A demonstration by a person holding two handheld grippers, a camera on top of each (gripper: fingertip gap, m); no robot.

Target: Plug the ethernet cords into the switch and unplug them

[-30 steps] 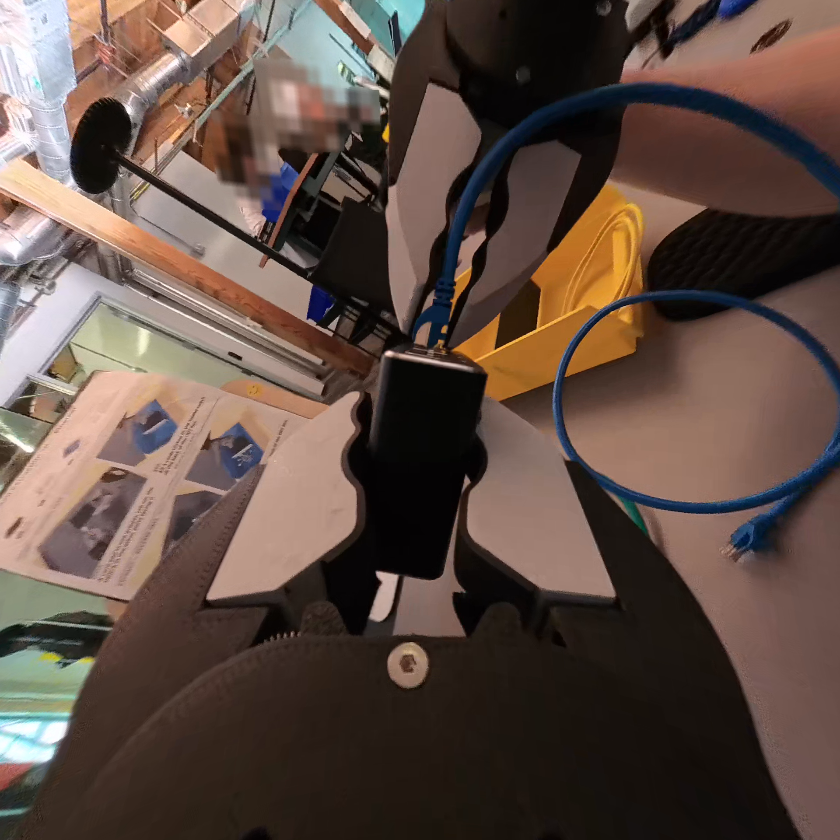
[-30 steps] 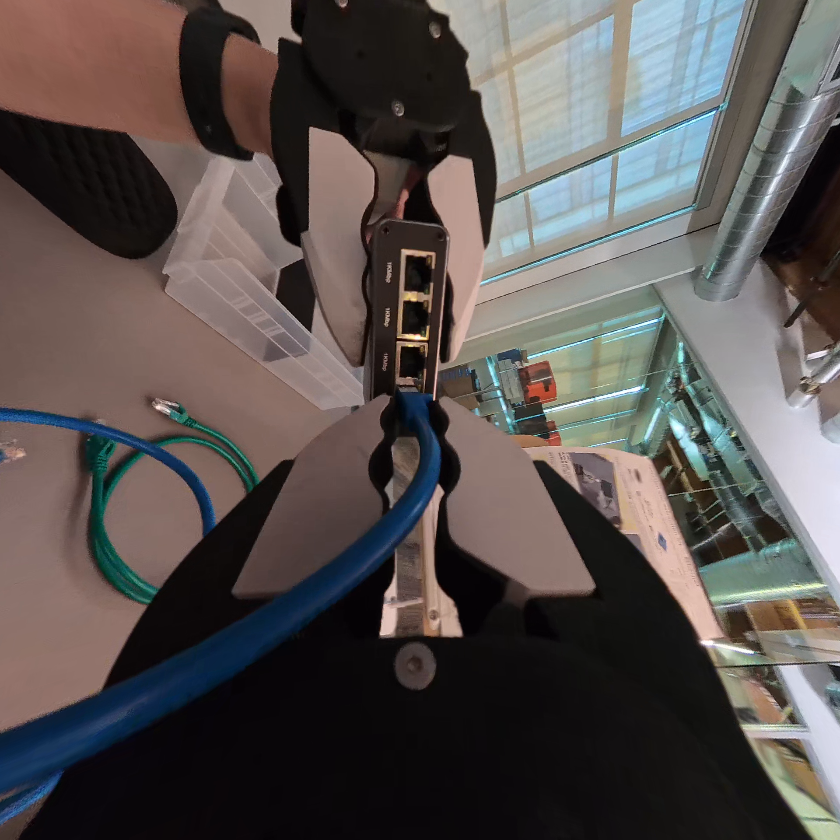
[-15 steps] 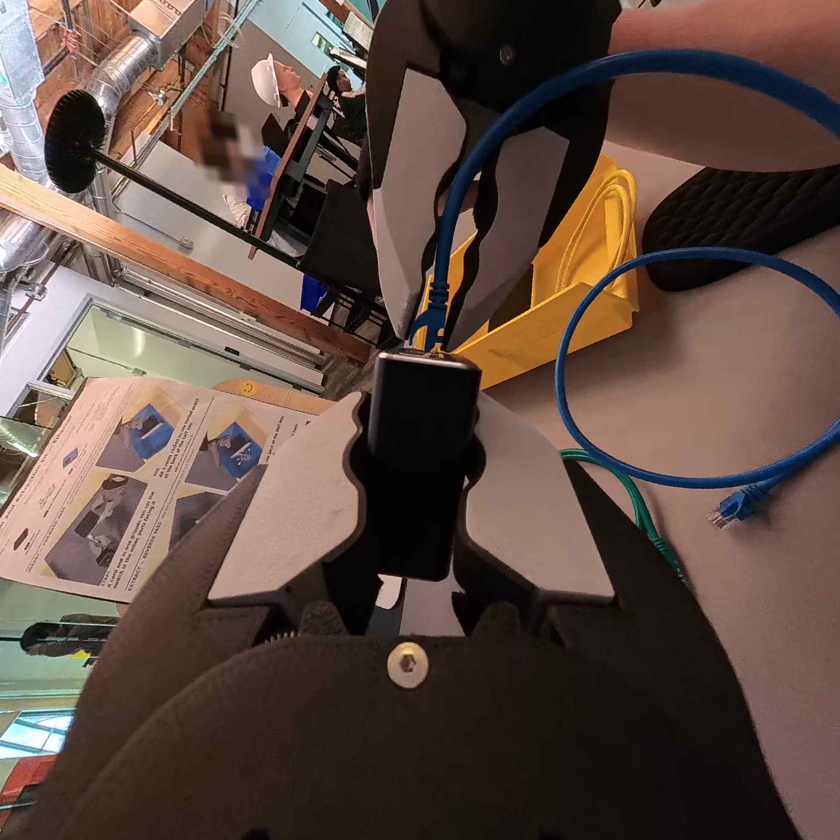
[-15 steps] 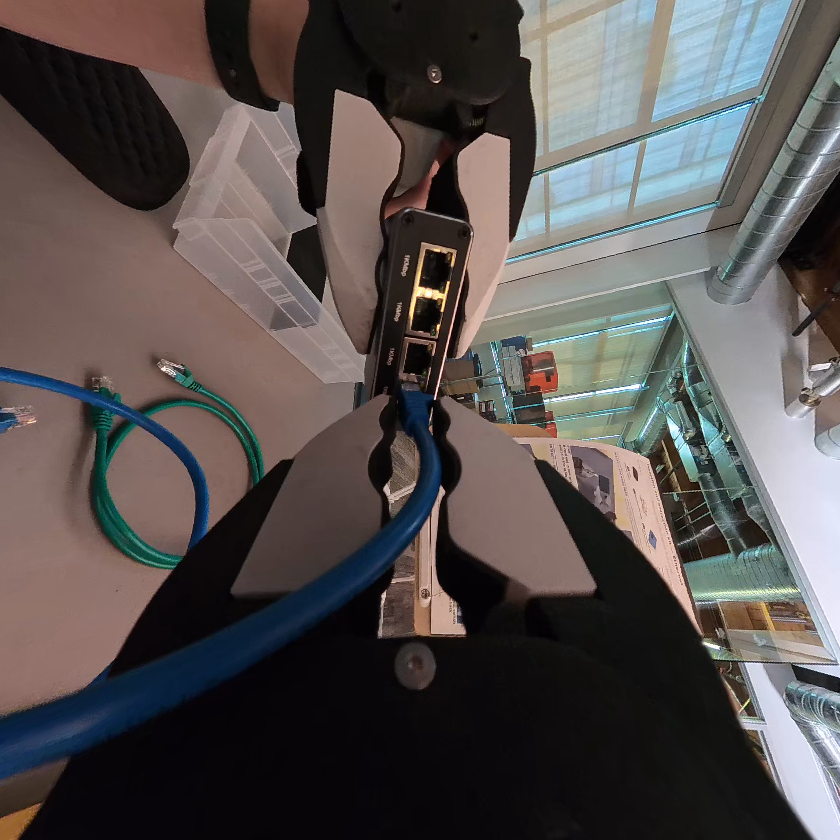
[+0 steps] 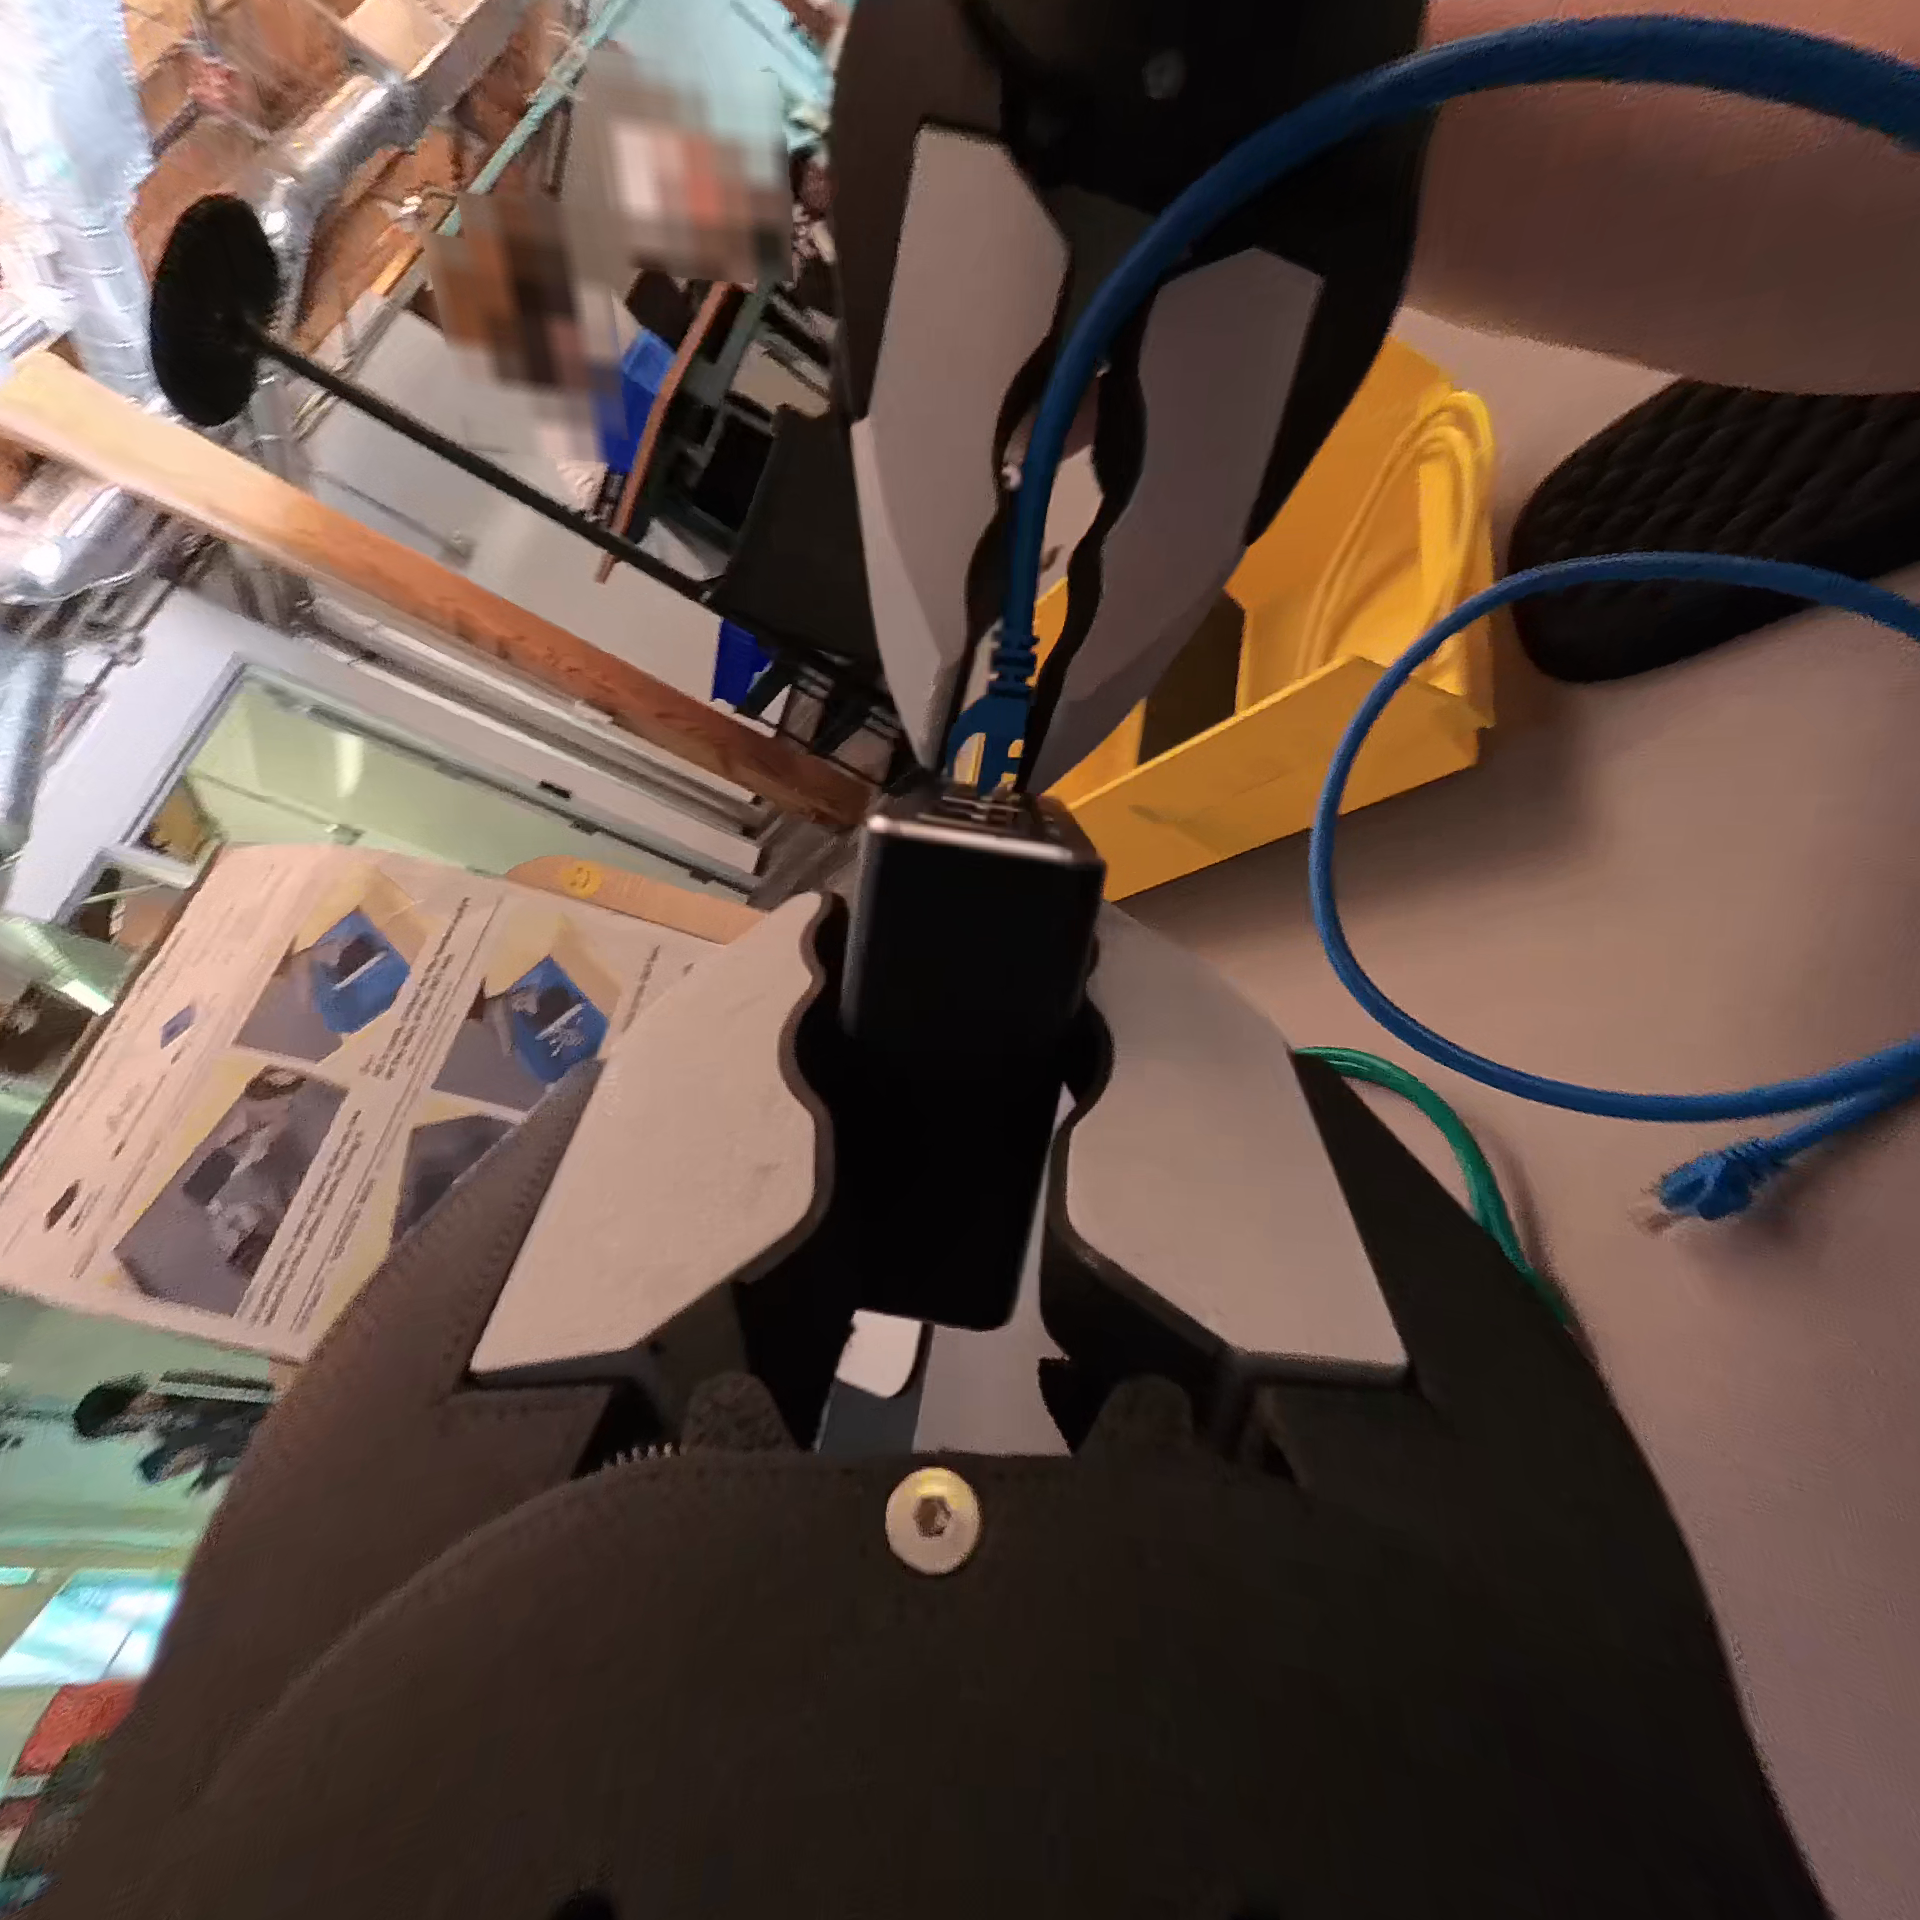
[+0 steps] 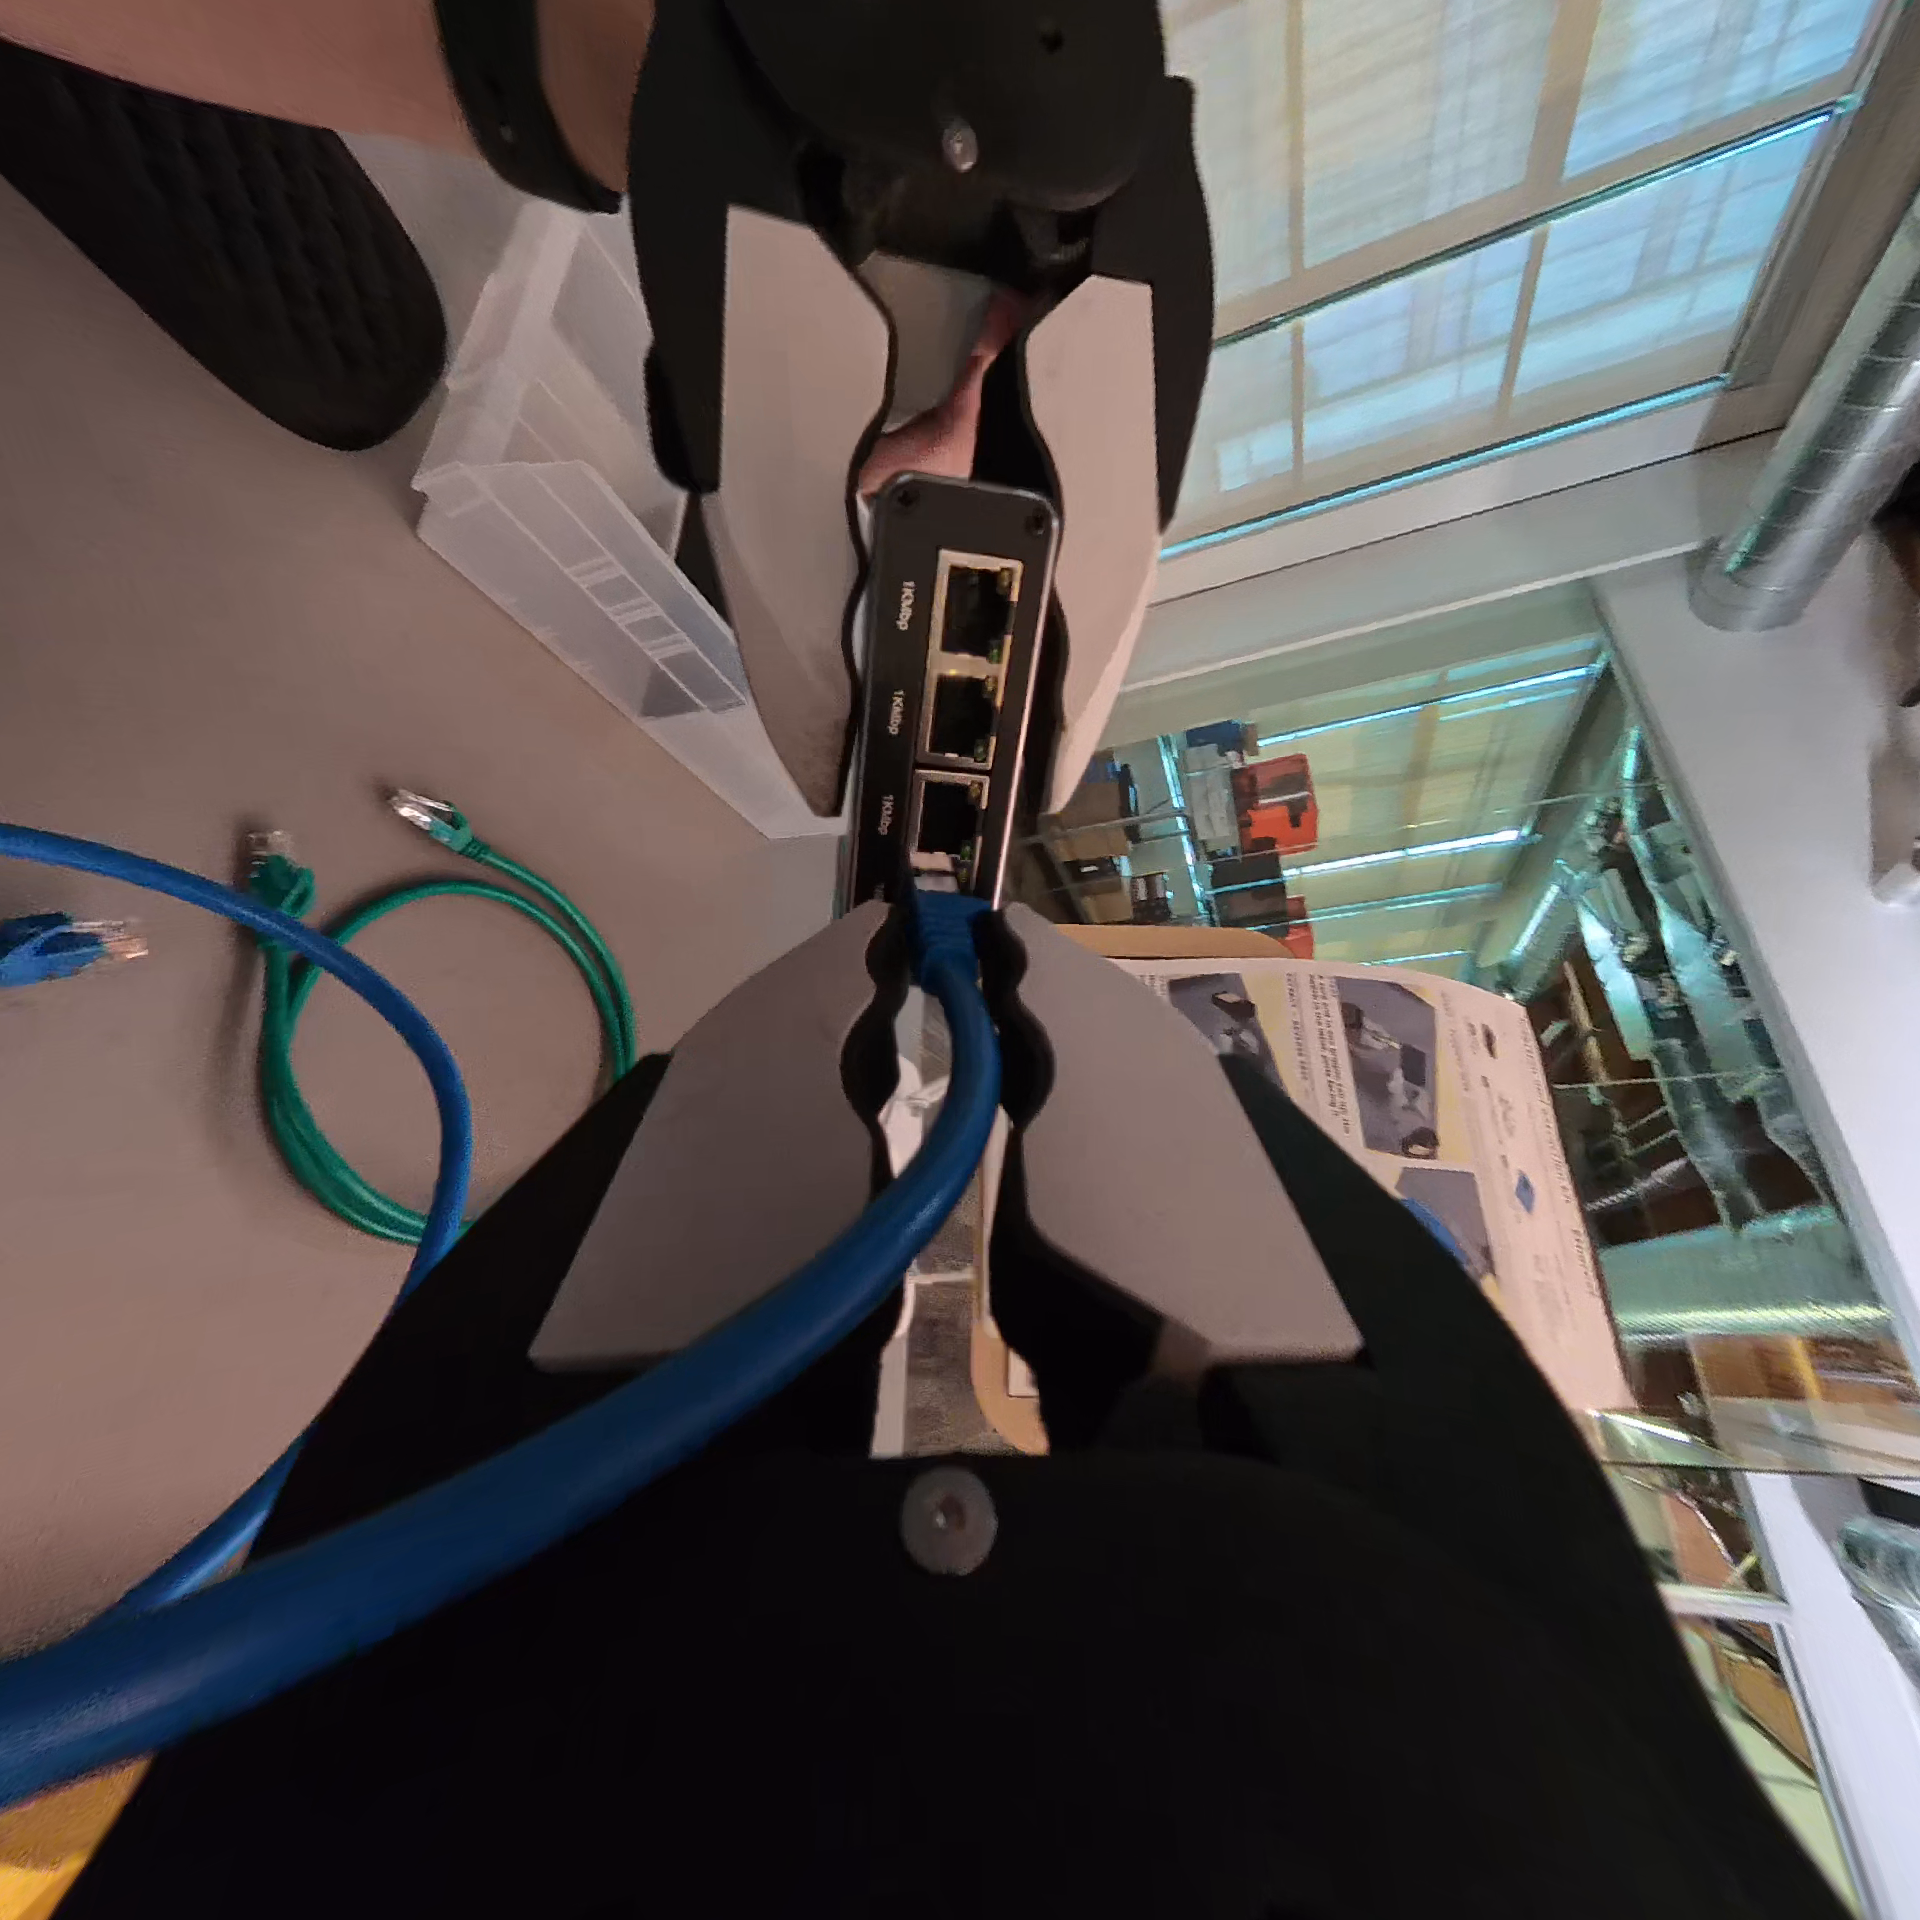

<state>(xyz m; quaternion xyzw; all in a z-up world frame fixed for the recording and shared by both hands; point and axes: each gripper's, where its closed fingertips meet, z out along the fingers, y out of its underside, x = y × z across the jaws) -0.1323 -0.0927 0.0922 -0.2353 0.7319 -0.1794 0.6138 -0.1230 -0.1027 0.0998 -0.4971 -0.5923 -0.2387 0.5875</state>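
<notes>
My left gripper (image 5: 961,935) is shut on a black switch (image 5: 961,997) and holds it up above the table. The switch's port face (image 6: 951,696) shows in the right wrist view, with three ports in sight standing empty. My right gripper (image 6: 940,914) is shut on a blue ethernet cord (image 6: 961,1049) just behind its plug, and the plug meets the switch at its lowest visible port. The same plug (image 5: 987,743) touches the switch's far end in the left wrist view. The cord's other plug (image 5: 1714,1190) lies loose on the grey table.
A green cord (image 6: 312,1101) lies coiled on the grey table (image 6: 208,675) with both plugs free. A clear plastic bin (image 6: 582,582), a yellow bin (image 5: 1340,665) and a black padded rest (image 5: 1725,520) stand nearby. A printed sheet (image 5: 291,1091) lies beyond the table edge. My two grippers' fingertips are within a few centimetres of each other.
Both grippers have shifted a little while keeping their holds. The blue plug has stayed at the switch's lowest visible port, and the views have tilted slightly.
</notes>
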